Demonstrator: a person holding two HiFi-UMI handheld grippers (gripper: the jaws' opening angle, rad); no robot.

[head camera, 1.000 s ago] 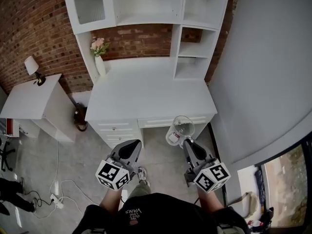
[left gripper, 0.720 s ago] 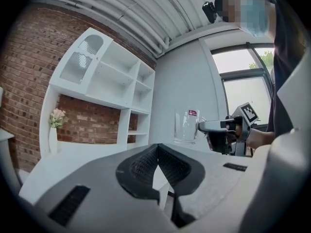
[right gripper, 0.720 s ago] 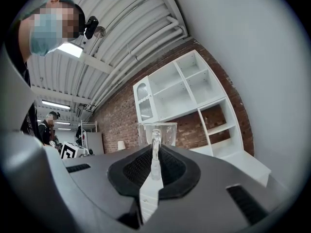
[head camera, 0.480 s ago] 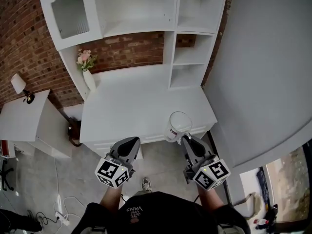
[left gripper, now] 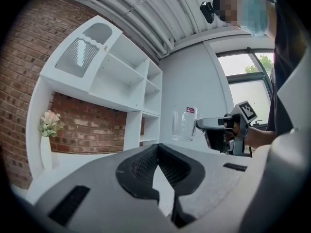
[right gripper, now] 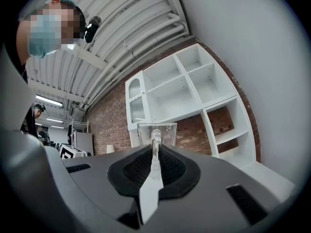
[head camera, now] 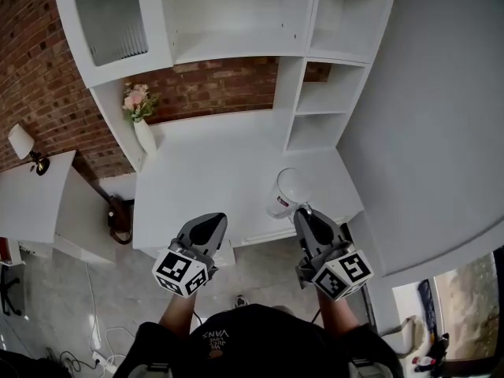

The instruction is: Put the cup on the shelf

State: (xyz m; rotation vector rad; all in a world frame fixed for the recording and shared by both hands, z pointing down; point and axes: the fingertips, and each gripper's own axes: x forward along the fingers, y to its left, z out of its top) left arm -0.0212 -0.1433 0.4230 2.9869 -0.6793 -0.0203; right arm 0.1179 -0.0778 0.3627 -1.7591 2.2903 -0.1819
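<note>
The cup (head camera: 290,191) is glass: likely rigid, slippery, fragile. The right gripper (head camera: 302,210) jaws pinch its handle (right gripper: 155,140); the left gripper (head camera: 211,220) jaws are pressed together, empty.

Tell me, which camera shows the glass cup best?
The left gripper view: the cup shows side-on, body and red label clear. The head view looks down on it; the right gripper view sees only its handle and upper part above that gripper's fingers.
</note>
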